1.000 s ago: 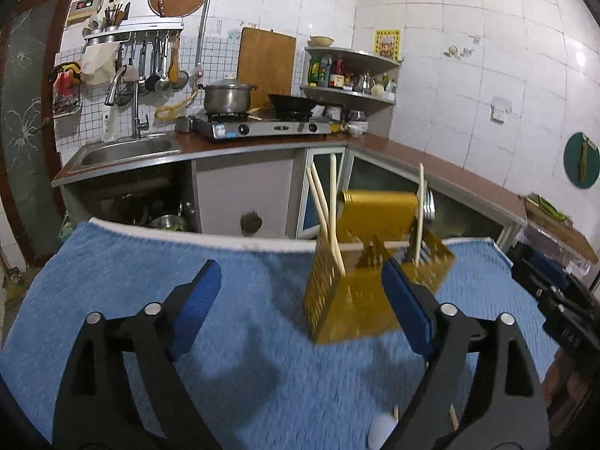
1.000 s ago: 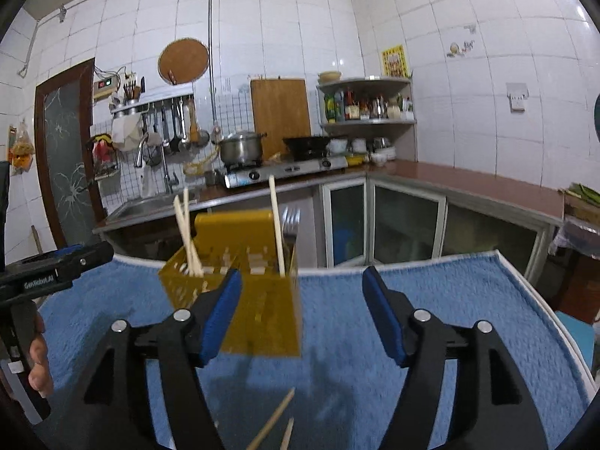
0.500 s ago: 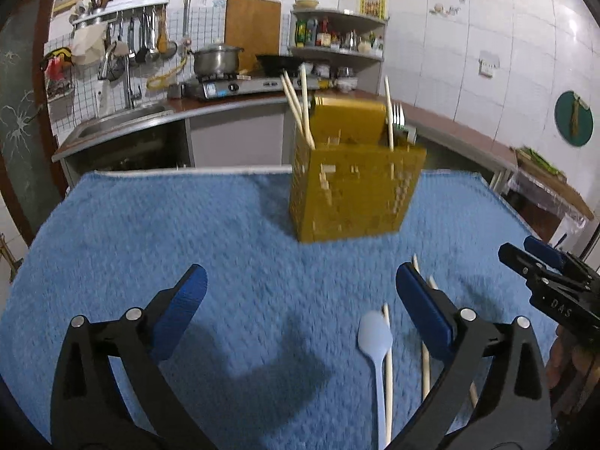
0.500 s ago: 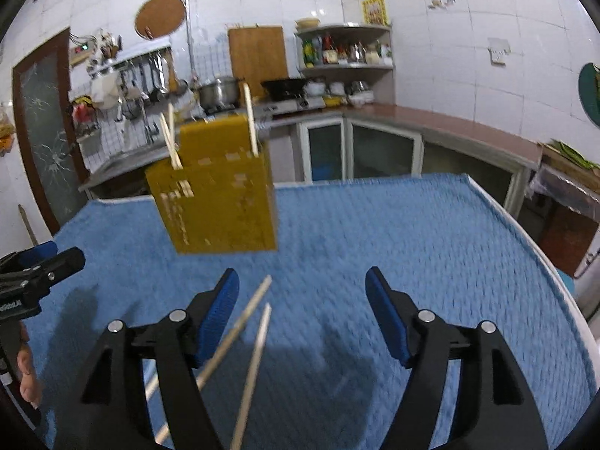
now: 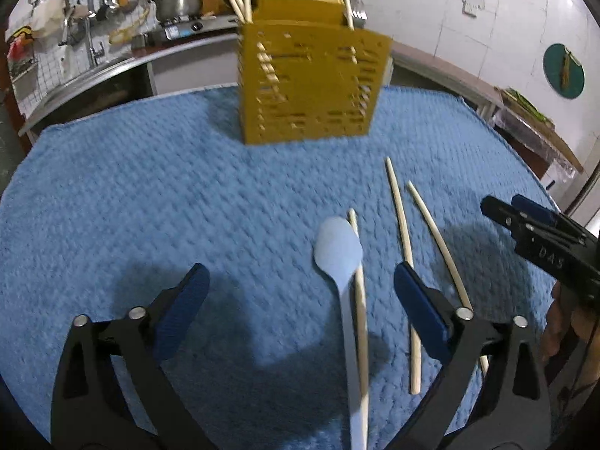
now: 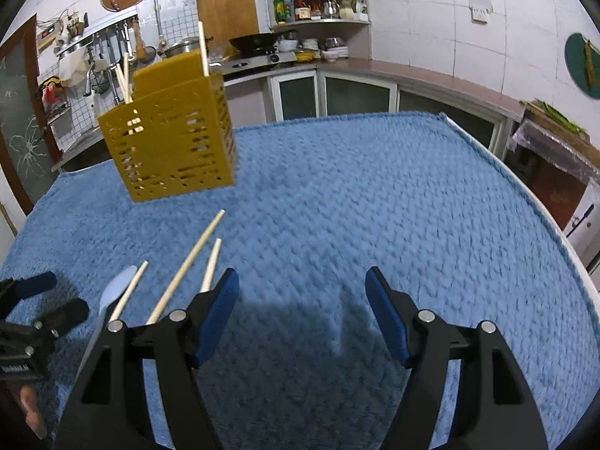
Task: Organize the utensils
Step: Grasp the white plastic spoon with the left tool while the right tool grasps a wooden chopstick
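The left gripper [image 5: 300, 292] fills the bottom of the left wrist view, its jaws spread wide with nothing gripped; they have just eased in a little from their widest, with only the handle of a spoon and a chopstick lying on the cloth between them. The pale plastic spoon [image 5: 339, 251] lies just right of centre, bowl pointing up the frame, one wooden chopstick [image 5: 358, 292] touching its right edge. Two more chopsticks [image 5: 401, 221] lie to the right, the nearer one passing under the right blue pad.

The right gripper [image 6: 302, 311] sits at the bottom of its own view, jaws moderately apart and empty over bare blue towel [image 6: 375, 195]. The loose utensils lie to its lower left.

A yellow slotted utensil holder [image 5: 309, 82] stands upright at top centre of the left view, already holding several upright chopsticks.

The spoon looks light, stiff and smooth, so it is likely to slip; its narrow handle seems the best place to pinch. The chopsticks appear thin, rigid and prone to rolling, and taking one near its middle would probably keep it balanced. The plush towel should let the pads dig in underneath.
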Available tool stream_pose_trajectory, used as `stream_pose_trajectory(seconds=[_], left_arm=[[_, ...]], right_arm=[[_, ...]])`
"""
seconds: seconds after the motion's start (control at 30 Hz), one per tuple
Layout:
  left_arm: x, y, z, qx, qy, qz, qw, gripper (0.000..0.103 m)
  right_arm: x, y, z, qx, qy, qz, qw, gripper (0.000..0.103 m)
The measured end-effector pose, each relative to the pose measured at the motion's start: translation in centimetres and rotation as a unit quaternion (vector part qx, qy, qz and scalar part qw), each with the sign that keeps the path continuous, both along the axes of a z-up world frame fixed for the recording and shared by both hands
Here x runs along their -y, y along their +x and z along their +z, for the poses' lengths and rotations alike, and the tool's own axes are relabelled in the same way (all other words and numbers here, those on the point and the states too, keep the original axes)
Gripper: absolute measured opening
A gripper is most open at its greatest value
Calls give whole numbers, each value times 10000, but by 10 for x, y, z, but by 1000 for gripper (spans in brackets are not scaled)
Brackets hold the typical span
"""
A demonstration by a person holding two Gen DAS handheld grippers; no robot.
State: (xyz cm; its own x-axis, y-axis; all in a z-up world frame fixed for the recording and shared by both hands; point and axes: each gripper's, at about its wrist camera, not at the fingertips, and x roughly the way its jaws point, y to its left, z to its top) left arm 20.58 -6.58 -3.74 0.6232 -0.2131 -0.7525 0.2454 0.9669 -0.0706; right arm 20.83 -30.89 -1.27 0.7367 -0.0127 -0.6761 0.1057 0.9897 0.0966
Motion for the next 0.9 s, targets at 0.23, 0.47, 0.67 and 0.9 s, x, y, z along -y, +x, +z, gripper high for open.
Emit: stream_pose_trajectory(seconds=[0.23,0.47,0.67,0.9], left_arm=[[13,9,-14,-333,57,-185,9993,63],[14,26,-18,-467,-22,-186,9987,53],[12,35,-16,-496,-165,-184,9985,31],[4,39,-14,-495,-215,-113,9985,30]], right_arm=[[1,3,-4,-69,-4,-48,10000,69],[-12,13,-7,-221,-28,46,9997,69],[-34,27,-11,-369,-122,224,9990,69],[-57,46,-19,-692,-173,438,9965,52]])
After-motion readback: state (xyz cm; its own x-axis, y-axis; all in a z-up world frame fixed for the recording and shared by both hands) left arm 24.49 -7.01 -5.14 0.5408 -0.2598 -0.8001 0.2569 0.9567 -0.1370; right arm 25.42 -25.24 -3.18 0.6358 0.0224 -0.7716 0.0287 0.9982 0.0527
